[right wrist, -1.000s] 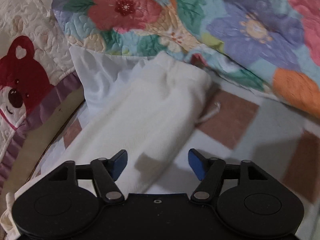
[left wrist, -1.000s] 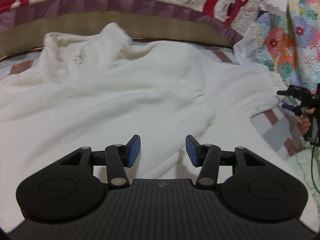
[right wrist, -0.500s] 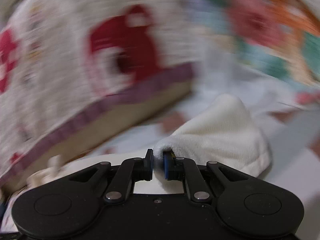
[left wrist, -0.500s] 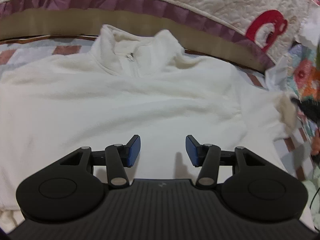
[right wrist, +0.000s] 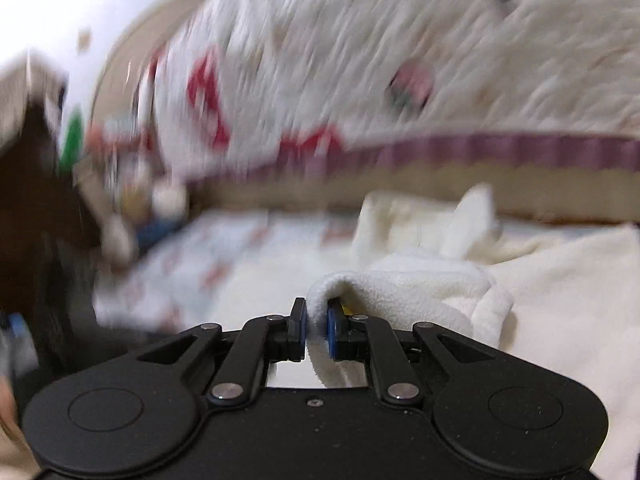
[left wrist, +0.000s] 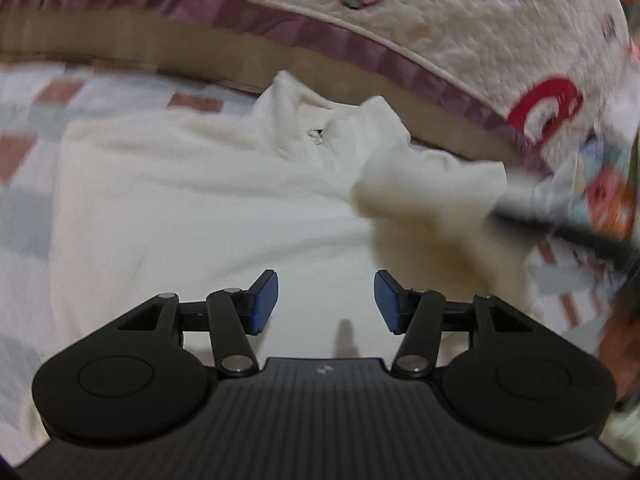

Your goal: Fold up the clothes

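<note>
On the bed [left wrist: 24,92], a white fleece pullover [left wrist: 200,208] lies flat, collar far. Right tongs [right wrist: 316,328] are clamped on its sleeve cuff [right wrist: 404,292], over the body. Left tongs [left wrist: 326,302] hover above the hem, opening slightly, holding nothing.

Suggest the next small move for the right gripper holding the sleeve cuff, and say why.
Probably lay the sleeve across the sweater chest and release: the right gripper is shut on the cuff, already over the body, while the left gripper hovers open.
</note>
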`<state>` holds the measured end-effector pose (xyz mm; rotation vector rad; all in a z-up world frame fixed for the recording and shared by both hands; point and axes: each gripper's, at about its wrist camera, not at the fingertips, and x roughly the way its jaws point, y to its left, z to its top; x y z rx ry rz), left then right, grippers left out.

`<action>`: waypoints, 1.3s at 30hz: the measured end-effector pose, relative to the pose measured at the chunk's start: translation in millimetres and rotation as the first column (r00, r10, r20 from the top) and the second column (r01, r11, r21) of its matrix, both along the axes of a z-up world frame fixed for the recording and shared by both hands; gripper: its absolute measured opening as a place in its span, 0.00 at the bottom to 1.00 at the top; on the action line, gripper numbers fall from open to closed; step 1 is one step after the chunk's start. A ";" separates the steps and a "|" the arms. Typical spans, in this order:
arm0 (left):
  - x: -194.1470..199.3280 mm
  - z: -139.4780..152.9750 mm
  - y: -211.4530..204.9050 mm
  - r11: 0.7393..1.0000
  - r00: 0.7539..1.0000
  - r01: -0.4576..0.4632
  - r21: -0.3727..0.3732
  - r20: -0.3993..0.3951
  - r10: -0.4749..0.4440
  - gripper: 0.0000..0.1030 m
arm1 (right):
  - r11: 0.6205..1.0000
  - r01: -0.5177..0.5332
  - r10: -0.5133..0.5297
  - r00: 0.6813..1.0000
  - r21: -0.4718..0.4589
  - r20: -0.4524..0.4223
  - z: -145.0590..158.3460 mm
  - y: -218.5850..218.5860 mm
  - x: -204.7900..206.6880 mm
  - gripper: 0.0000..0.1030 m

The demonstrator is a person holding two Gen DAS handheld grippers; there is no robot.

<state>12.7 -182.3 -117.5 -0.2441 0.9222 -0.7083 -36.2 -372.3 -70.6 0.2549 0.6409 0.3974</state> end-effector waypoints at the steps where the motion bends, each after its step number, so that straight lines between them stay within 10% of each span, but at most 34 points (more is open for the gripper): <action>1: 3.1 -4.1 4.1 0.999 0.999 -0.016 -0.031 -0.034 0.015 0.51 | 0.999 -0.028 0.026 0.998 -0.036 -0.054 -12.3 6.0 3.7 0.13; 4: 8.8 -10.0 8.5 0.993 0.990 -0.044 -0.110 -0.141 0.028 0.52 | 0.981 -0.086 0.054 0.983 -0.175 -0.177 -37.0 18.7 0.3 0.36; 11: -2.0 8.4 -39.0 0.991 0.993 0.106 -0.077 -0.048 -0.110 0.59 | 0.951 0.027 -0.054 0.996 -0.309 -0.078 -10.2 -25.6 -71.6 0.55; 18: -43.8 11.5 -117.1 0.930 0.930 0.302 0.208 0.148 -0.335 0.80 | 0.831 0.169 -0.256 0.962 -0.530 -0.095 -34.2 -81.5 -108.1 0.55; 22: -52.9 -9.9 -158.6 0.825 0.891 0.229 0.516 0.231 -0.391 0.80 | 0.832 0.233 -0.324 0.941 -0.503 -0.099 -51.0 -102.1 -109.9 0.55; 23: -48.2 -8.5 -157.2 0.838 0.900 0.218 0.500 0.229 -0.371 0.77 | 0.838 0.241 -0.327 0.940 -0.489 -0.097 -54.4 -103.8 -110.1 0.55; 27: -23.7 2.5 -142.4 0.916 0.947 0.178 0.359 0.190 -0.258 0.13 | 0.847 0.260 -0.327 0.942 -0.463 -0.070 -62.7 -104.9 -104.0 0.54; 32: -27.5 36.6 -81.8 0.975 0.946 -0.086 0.205 0.322 0.016 0.15 | 0.854 0.313 -0.361 0.932 -0.416 -0.040 -70.1 -116.2 -96.6 0.19; 35: -8.8 2.9 -48.5 0.970 0.987 -0.141 0.197 0.110 0.121 0.16 | 0.873 0.358 -0.396 0.917 -0.333 -0.053 -74.1 -128.4 -99.5 0.20; 39: -8.9 -12.6 -30.9 0.971 0.987 -0.157 0.179 0.018 0.157 0.16 | 0.865 0.355 -0.395 0.918 -0.355 -0.045 -74.9 -125.5 -98.8 0.20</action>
